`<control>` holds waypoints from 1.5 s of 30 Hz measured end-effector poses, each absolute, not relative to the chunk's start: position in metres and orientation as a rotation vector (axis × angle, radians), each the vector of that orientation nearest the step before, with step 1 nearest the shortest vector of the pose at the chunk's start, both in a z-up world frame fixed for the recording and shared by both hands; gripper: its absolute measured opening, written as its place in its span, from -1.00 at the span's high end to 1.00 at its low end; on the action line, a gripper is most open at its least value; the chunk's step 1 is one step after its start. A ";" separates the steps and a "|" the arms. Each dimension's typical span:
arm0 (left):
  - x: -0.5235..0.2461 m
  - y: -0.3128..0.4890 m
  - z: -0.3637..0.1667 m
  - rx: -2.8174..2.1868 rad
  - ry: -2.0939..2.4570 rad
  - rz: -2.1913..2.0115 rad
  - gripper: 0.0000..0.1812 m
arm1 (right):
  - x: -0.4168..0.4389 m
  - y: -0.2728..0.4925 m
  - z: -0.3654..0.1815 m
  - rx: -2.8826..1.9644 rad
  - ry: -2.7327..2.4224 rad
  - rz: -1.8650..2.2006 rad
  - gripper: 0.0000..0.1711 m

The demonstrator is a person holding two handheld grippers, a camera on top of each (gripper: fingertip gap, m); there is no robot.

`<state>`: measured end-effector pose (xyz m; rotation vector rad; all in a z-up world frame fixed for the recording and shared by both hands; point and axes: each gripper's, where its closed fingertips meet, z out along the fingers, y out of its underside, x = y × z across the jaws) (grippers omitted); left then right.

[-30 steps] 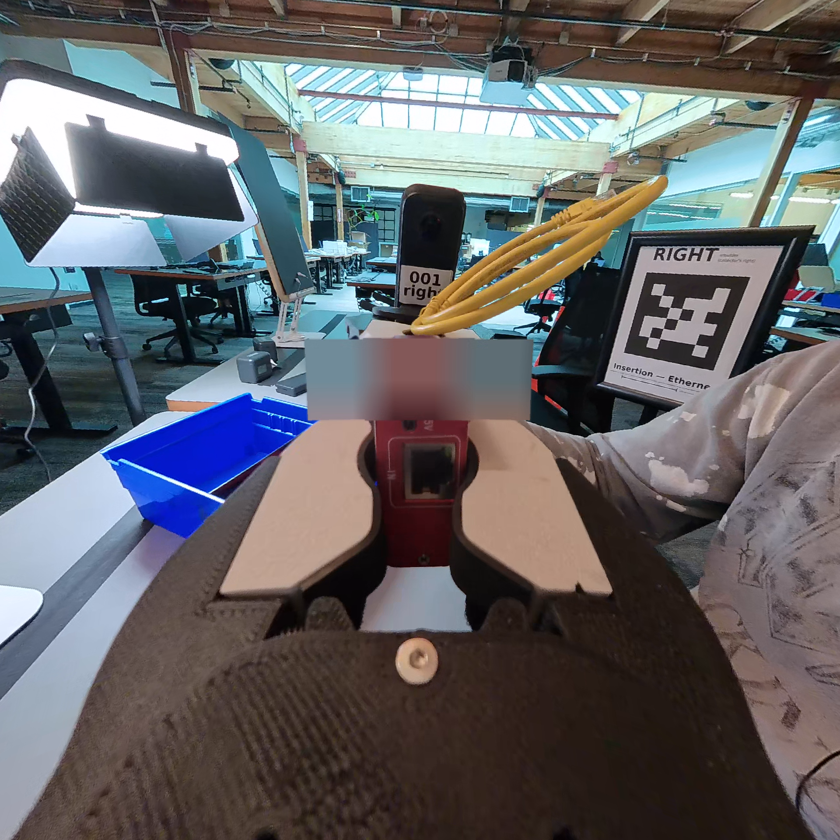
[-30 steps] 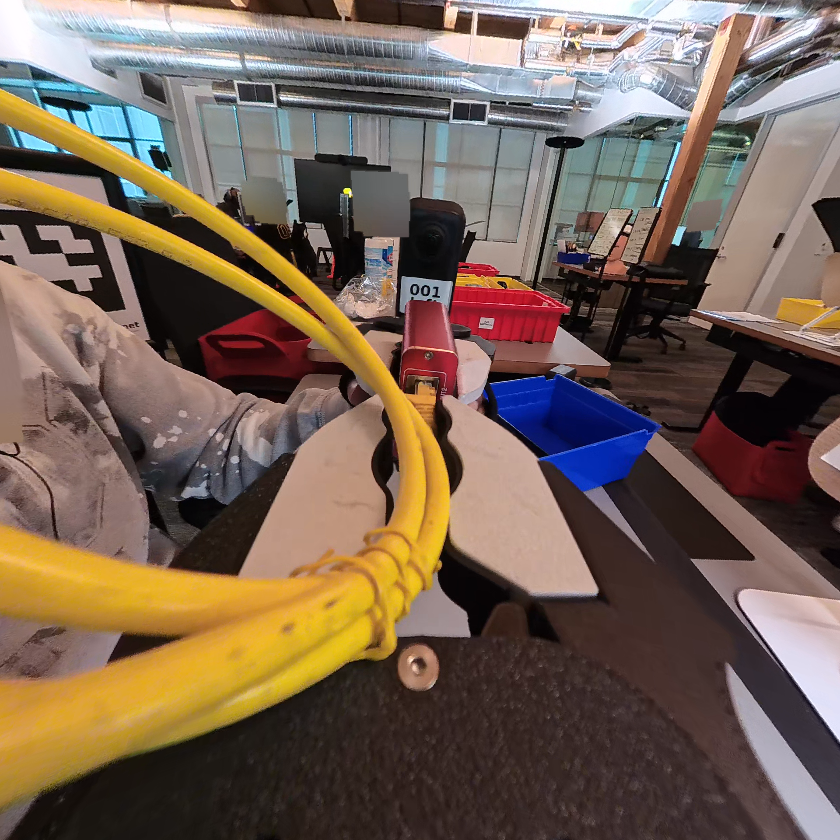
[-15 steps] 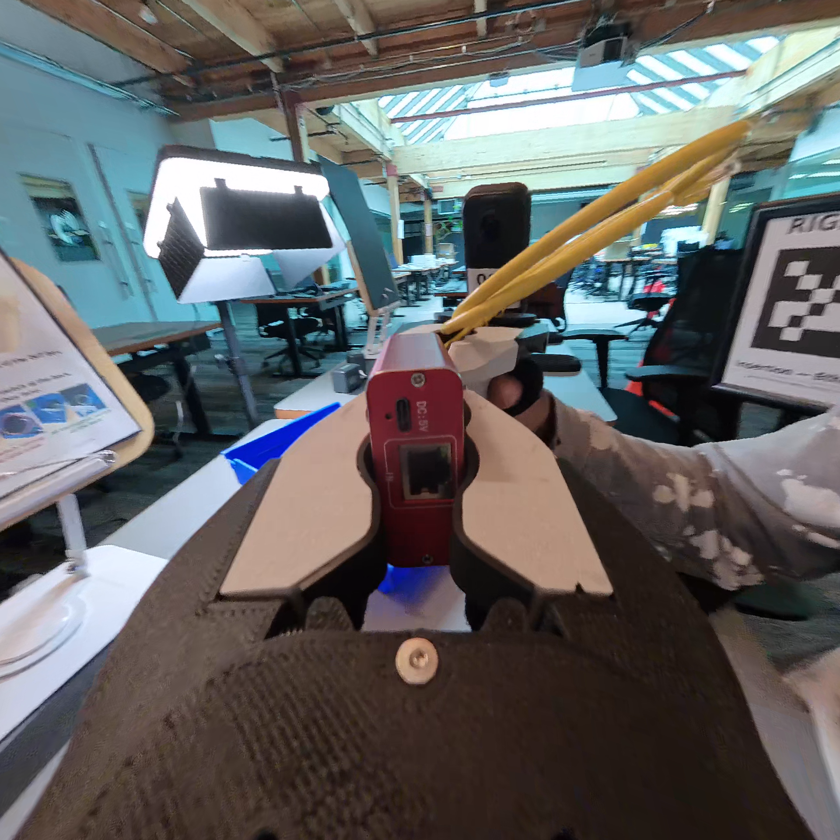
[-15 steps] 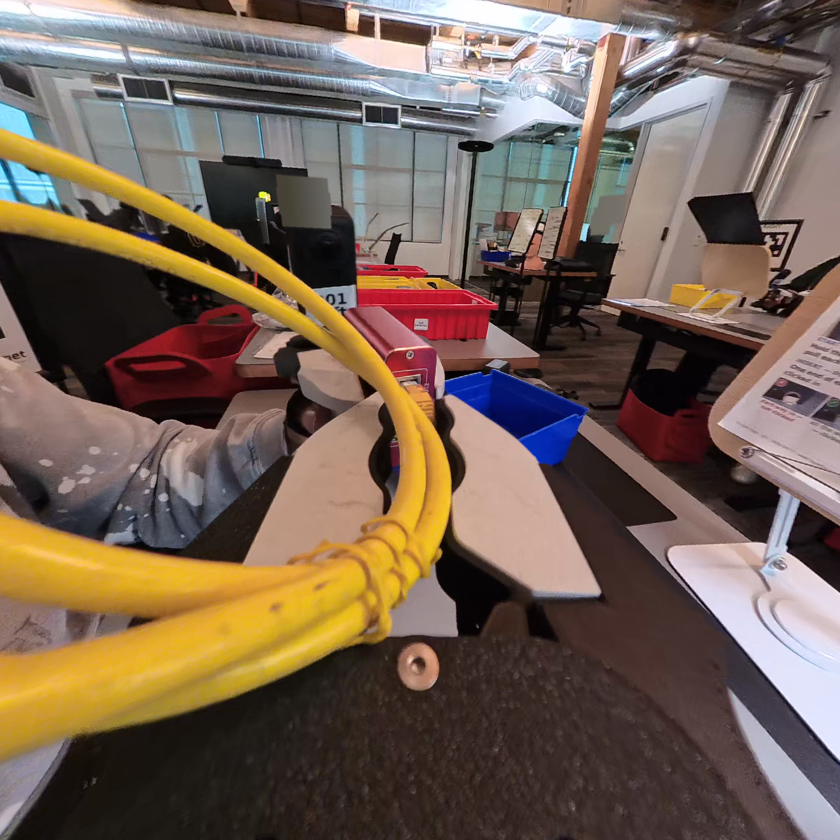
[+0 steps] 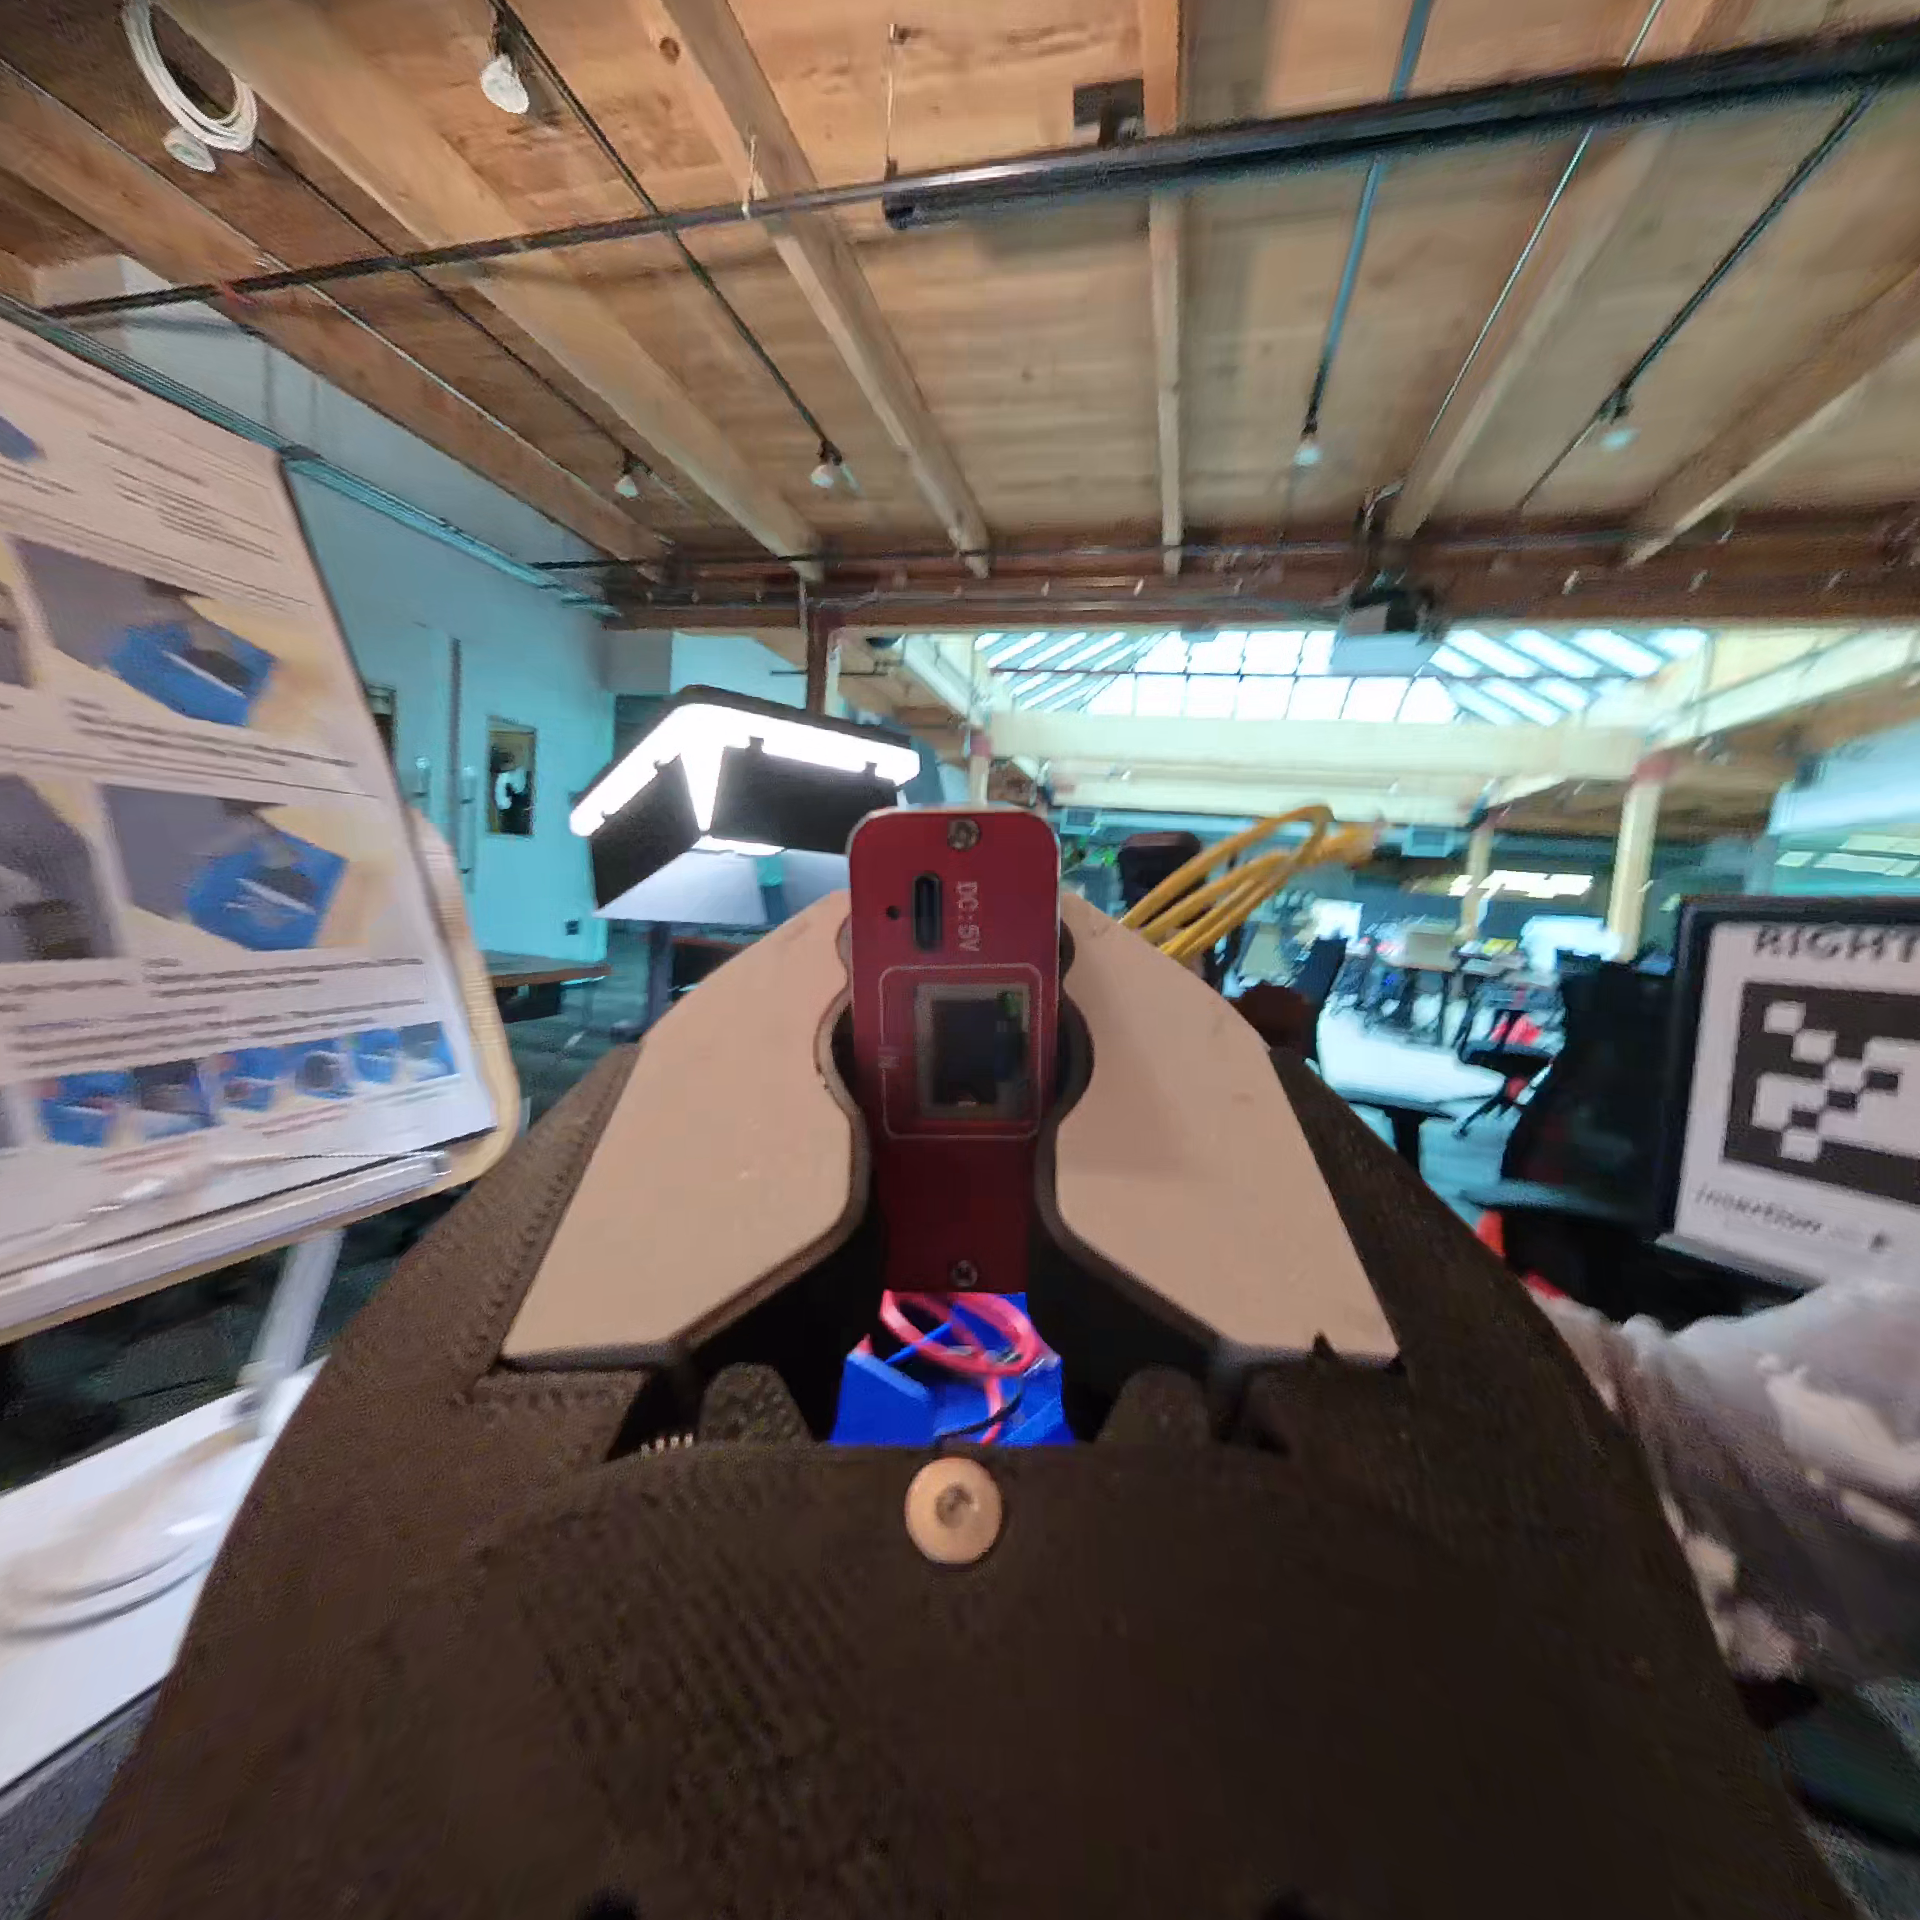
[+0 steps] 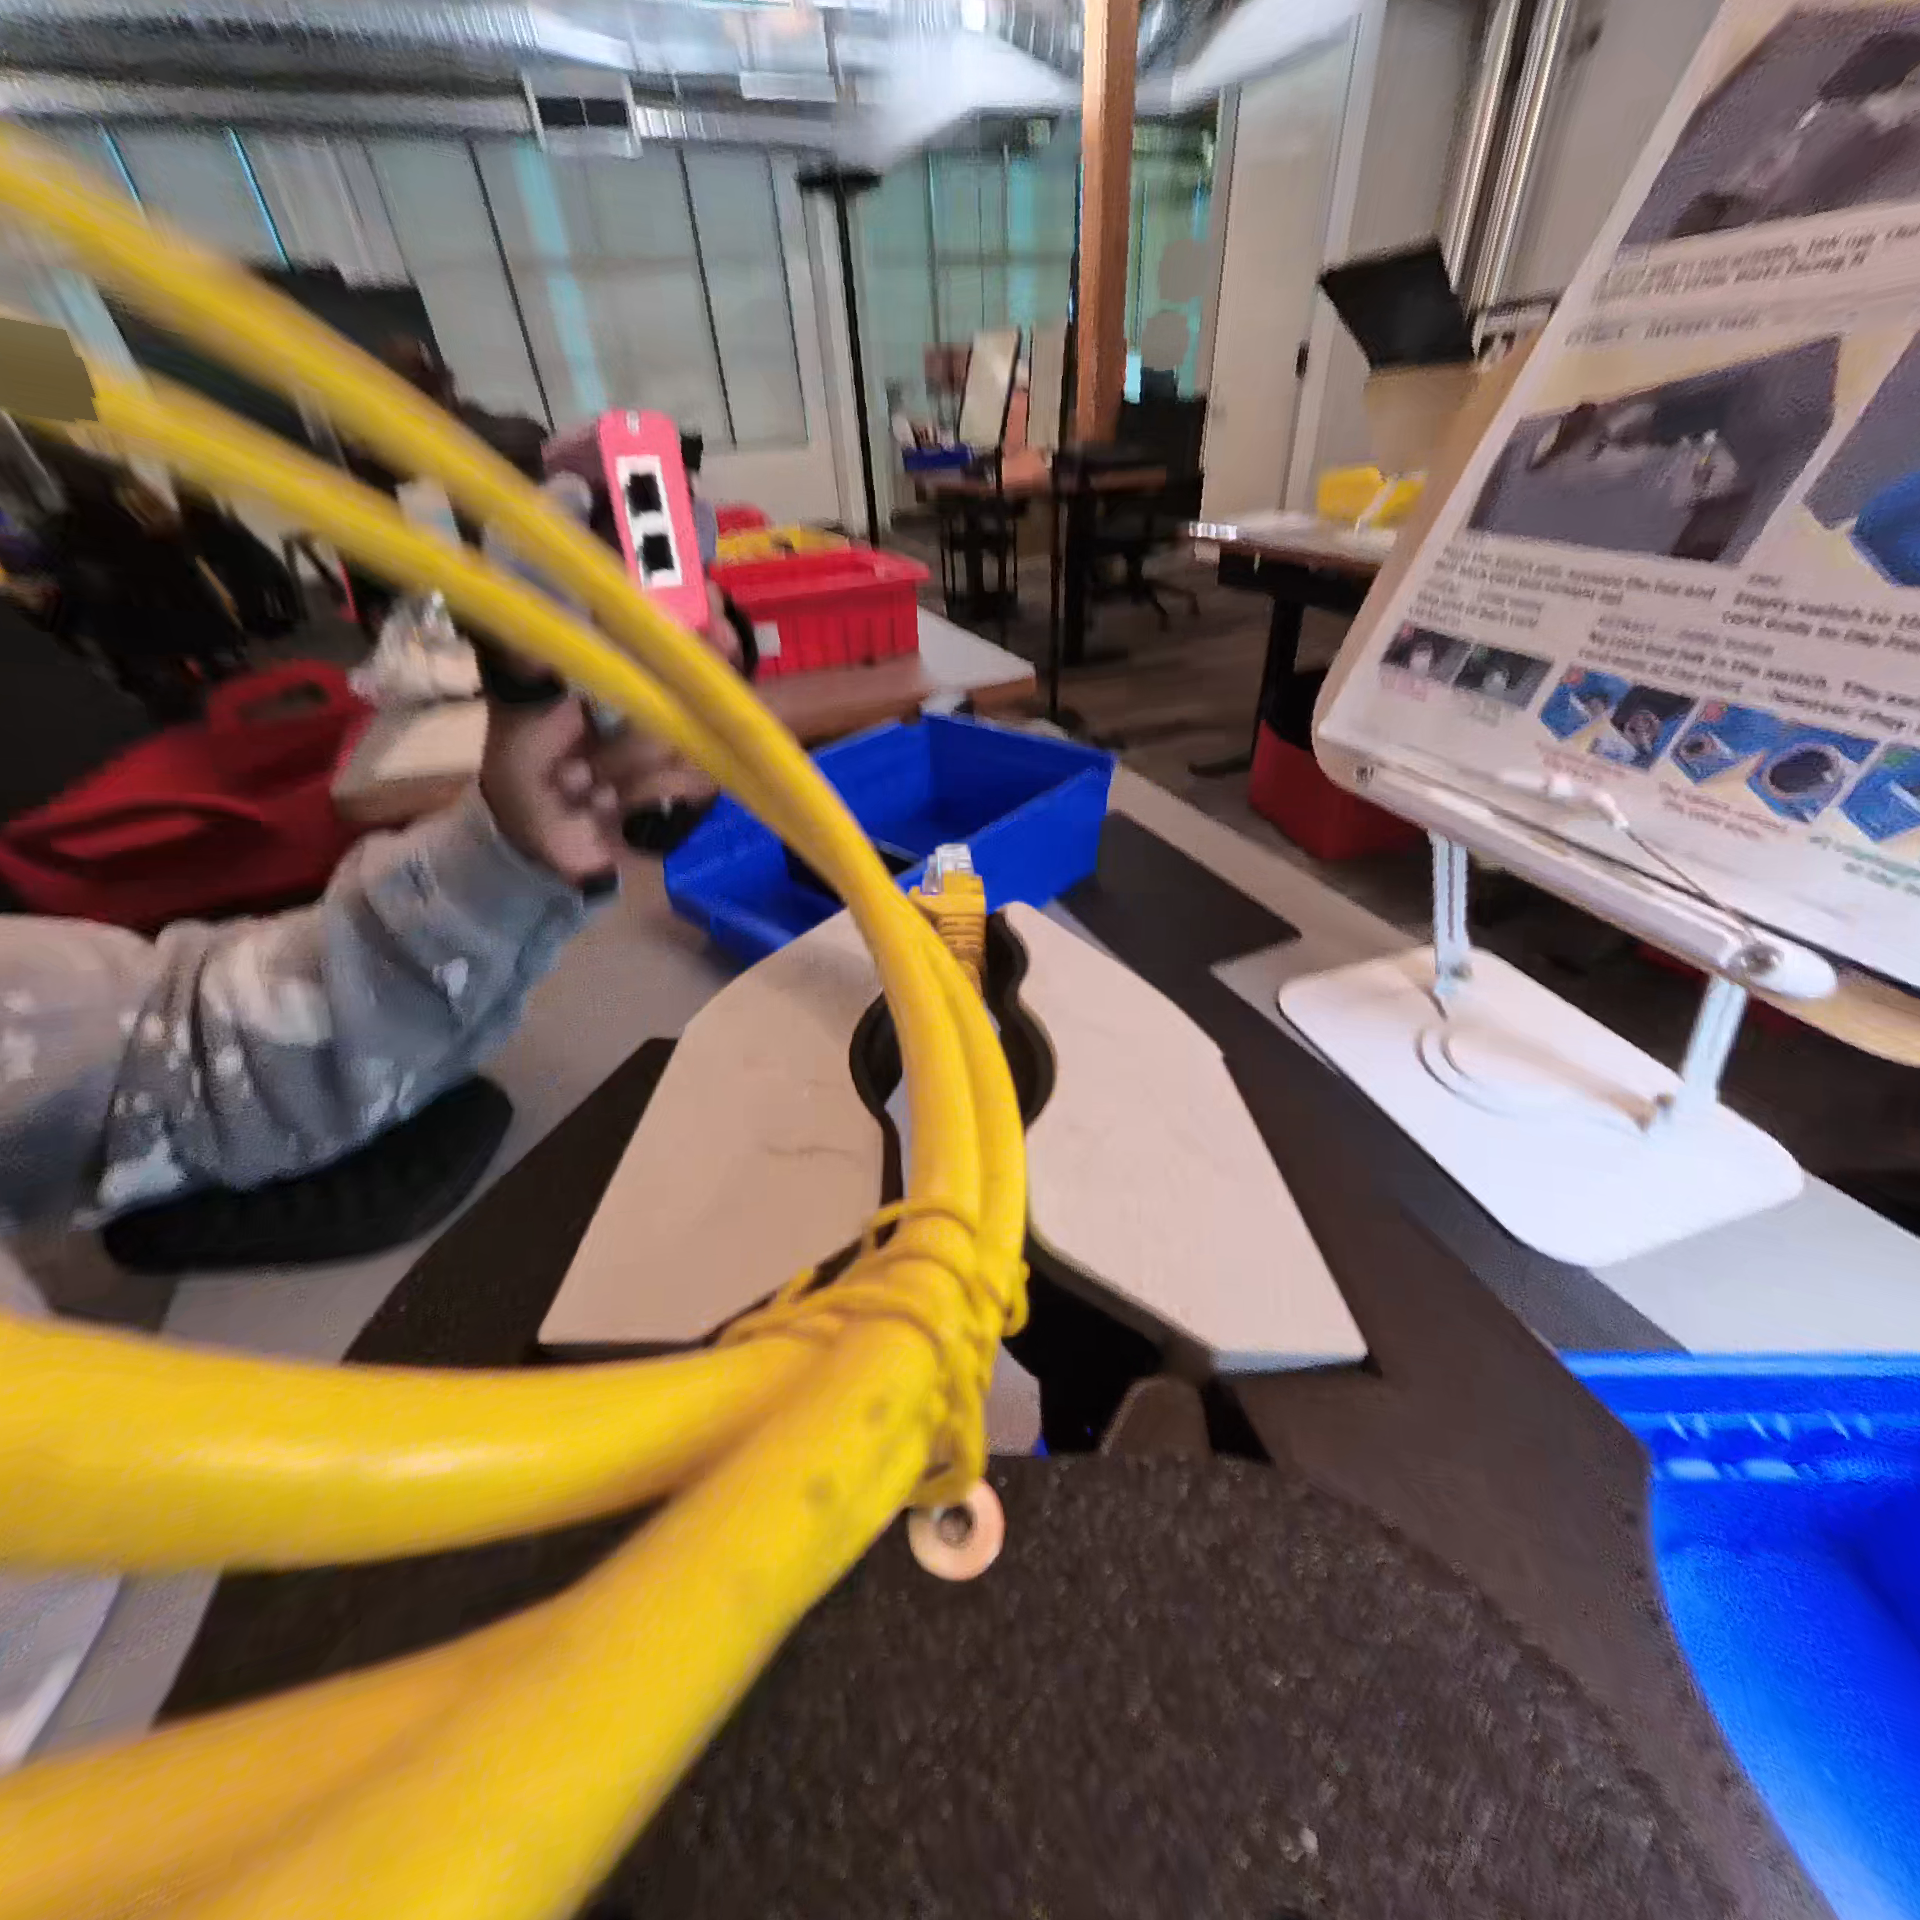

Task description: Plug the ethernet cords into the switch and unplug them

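My left gripper (image 5: 951, 935) is shut on a red ethernet switch (image 5: 954, 1039), held upright with one empty port facing the camera. The same switch (image 6: 652, 520) shows in the right wrist view at the upper left, its two ports empty. My right gripper (image 6: 961, 935) is shut on the yellow plug (image 6: 954, 904) of a coiled yellow ethernet cord (image 6: 727, 727). The plug's clear tip sticks out past the fingertips, free of the switch. The cord's loops (image 5: 1236, 873) also show behind the switch in the left wrist view.
A blue bin (image 6: 935, 790) stands on the table ahead of my right gripper, another blue bin (image 6: 1787, 1558) at the lower right. An instruction board on a white stand (image 6: 1538, 1081) is at the right. A blue bin with wires (image 5: 951, 1382) lies below my left gripper.
The yellow plug has come out of the switch. My grippers have moved apart, the left one tilting the switch upward, the right one pulling back with the cord.
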<state>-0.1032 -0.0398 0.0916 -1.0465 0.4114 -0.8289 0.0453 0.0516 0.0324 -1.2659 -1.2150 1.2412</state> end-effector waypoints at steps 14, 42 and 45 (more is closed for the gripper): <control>-0.111 -0.041 0.094 -1.155 0.426 -0.932 0.68 | 0.182 0.115 -0.114 -2.344 -1.507 0.755 0.85; -0.095 -0.032 0.077 -1.252 0.457 -0.960 0.69 | 0.148 0.124 -0.038 -1.990 -1.385 0.649 0.52; -0.087 -0.018 0.061 -1.350 0.407 -0.967 0.68 | 0.110 0.094 -0.010 -1.681 -1.458 0.495 0.40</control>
